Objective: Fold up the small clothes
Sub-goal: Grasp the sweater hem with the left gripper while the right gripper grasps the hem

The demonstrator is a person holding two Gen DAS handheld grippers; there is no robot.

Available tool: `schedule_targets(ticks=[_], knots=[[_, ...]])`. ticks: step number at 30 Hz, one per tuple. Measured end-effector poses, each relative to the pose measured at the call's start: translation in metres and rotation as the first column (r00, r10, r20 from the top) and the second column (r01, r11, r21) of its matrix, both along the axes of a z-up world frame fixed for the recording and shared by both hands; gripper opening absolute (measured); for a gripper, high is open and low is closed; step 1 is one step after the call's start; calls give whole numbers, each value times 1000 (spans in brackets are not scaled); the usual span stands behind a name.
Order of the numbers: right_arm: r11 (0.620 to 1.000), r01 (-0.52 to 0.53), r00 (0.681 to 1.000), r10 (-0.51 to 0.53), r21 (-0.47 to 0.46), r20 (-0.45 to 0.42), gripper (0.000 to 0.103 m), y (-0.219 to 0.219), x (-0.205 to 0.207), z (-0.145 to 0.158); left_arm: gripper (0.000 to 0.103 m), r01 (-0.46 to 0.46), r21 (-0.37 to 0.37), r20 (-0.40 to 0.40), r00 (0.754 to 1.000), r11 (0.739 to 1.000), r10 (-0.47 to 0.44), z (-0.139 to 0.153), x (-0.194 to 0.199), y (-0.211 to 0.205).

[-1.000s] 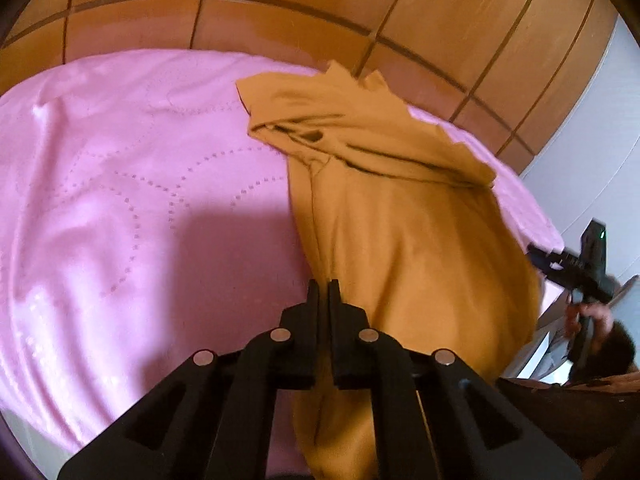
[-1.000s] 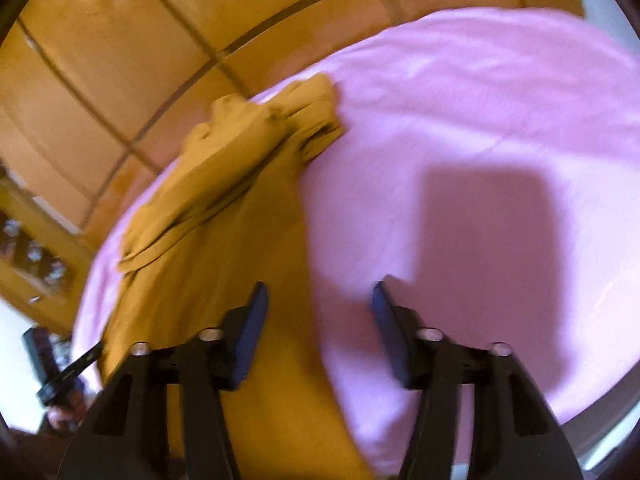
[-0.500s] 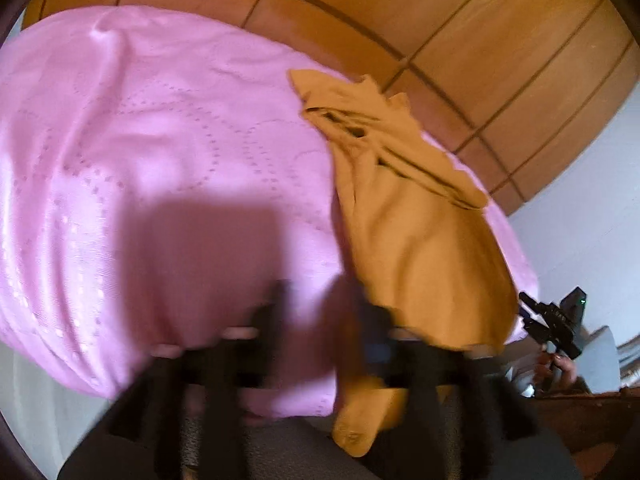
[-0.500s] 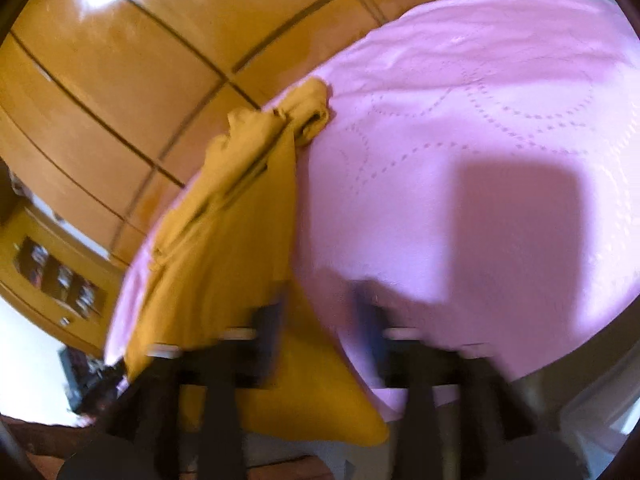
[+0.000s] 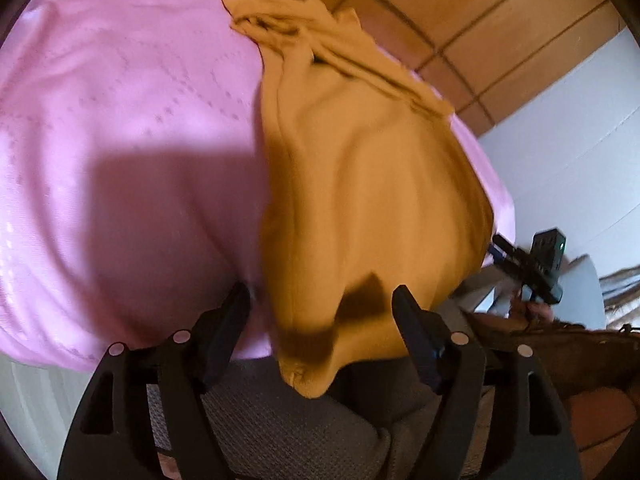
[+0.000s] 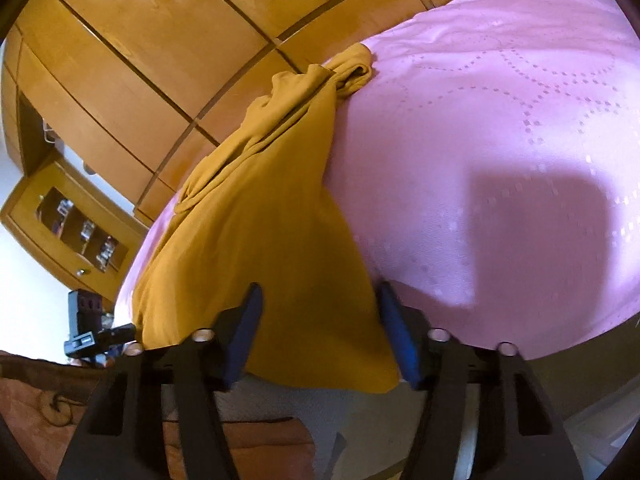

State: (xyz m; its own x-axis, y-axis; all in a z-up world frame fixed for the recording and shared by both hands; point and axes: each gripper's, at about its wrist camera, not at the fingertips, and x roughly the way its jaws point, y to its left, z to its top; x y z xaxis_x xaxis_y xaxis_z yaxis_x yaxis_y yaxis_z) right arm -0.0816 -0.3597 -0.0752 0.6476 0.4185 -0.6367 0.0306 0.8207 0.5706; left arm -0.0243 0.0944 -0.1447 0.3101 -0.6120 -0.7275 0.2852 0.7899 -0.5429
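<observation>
1. Your mustard garment (image 5: 360, 184) lay lengthwise on the pink bedspread (image 5: 120, 120), its bunched sleeves and collar at the far end by the wooden wardrobe panels (image 6: 160, 40), its near hem hanging over the near edge of the bed.
2. Your left gripper (image 5: 320, 304) was released and its jaws were opening; the left near corner of the hem hung between the fingers (image 5: 232, 316), and the pads did not press on it.
3. Your right gripper (image 6: 318, 312) was unclenched but its jaws were closing; the right near corner of the garment (image 6: 260, 220) lay between them, the cloth not yet pinched.
4. From the left wrist view, your right gripper (image 5: 528, 264) showed at the right of the bed, just beside the garment's right edge.
5. From the right wrist view, your left gripper (image 6: 96, 332) showed at the left, near the hem.
6. A small wooden cabinet (image 6: 68, 224) stood far left beside the wardrobe.
</observation>
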Motion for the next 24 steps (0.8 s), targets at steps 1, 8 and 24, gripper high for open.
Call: schedule_targets(ticks=[1,8,24], knots=[[1000,-4,1000,4,8,-10,40,-3,-1,-2,72,15,13,-3,1000,1000,-15,0,-1,-3],[994,-61,995,68,89,-77,5,2,-5,-16,7,152,79,-91,985,985,-145,-13,-4,-38],[924,-169,943,50,343,328,4,-4,-42,85,5,24,-341,206,977,940,50,110,-31,25]])
